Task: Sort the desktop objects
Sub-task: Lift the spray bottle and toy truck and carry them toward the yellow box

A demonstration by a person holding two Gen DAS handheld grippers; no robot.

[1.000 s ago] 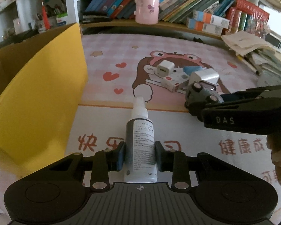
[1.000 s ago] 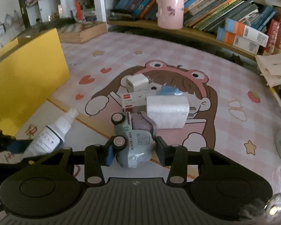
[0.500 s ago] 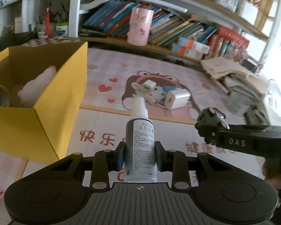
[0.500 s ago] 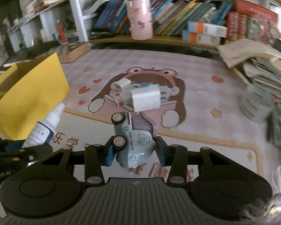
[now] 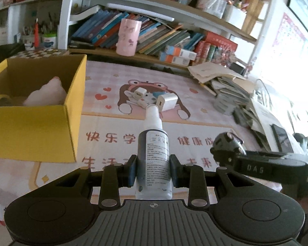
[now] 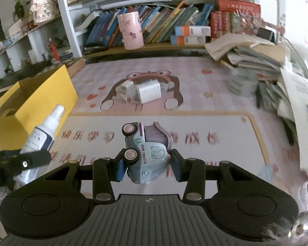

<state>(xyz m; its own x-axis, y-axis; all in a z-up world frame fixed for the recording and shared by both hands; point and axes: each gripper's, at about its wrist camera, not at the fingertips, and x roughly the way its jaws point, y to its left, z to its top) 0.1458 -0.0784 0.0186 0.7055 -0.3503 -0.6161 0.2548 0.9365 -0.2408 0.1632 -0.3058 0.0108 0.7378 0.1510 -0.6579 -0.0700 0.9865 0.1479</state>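
Gripping a small dark plastic spray bottle with a white cap (image 5: 154,160) at its labelled body, the left hand-held gripper (image 5: 153,169) holds it clear of the counter's pink cartoon mat (image 5: 195,90), near an open yellow cardboard box (image 5: 37,131). The right hand-held gripper (image 6: 146,168) pinches a pale blue toy truck with pink wheels (image 6: 145,153) on its side. Both look light and rigid; the bottle's smooth round wall could slip, so mid-body suits.
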